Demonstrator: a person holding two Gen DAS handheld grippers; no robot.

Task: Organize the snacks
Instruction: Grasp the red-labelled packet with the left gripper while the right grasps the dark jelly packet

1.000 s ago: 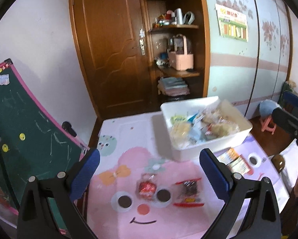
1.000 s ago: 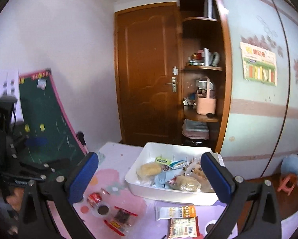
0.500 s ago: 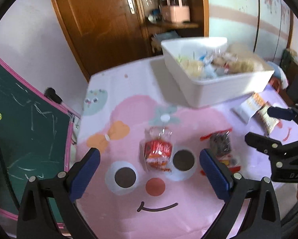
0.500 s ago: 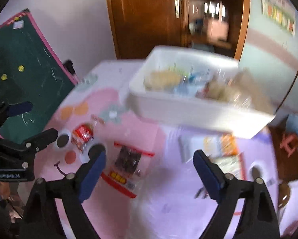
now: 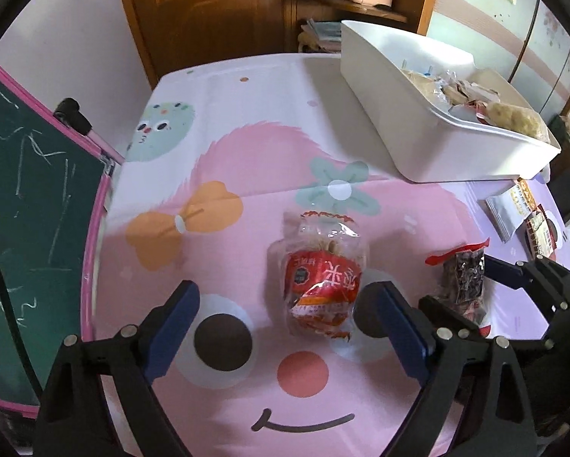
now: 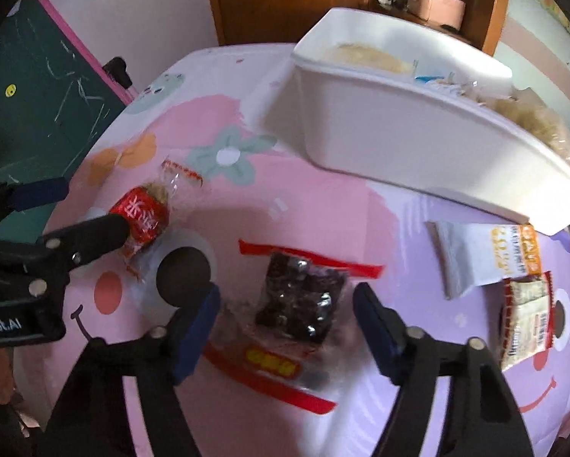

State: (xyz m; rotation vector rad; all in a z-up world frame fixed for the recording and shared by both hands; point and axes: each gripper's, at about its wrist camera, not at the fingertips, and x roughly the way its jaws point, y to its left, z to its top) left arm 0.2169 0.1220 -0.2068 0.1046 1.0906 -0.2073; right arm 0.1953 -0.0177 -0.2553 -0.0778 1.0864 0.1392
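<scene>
**Two open grippers over two packets**

The left hand-held gripper (image 5: pixel 285 323) hangs wide open around the red snack packet (image 5: pixel 321 285) on the desk (image 5: pixel 247 114). Only the right view shows the right hand-held gripper (image 6: pixel 287 312) gaping, empty, around the dark snack packet (image 6: pixel 298 301). The white bin (image 6: pixel 380 133) stands behind.

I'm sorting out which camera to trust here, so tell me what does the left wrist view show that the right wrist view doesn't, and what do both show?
Only the left wrist view shows the left gripper head-on, open around the red snack packet, plus the smiling mouth printed on the tablecloth. Only the right wrist view shows the right gripper open around the dark snack packet, whole, with its yellow label. Both show the two packets, the white bin of snacks, the oat packets and the green chalkboard.
</scene>
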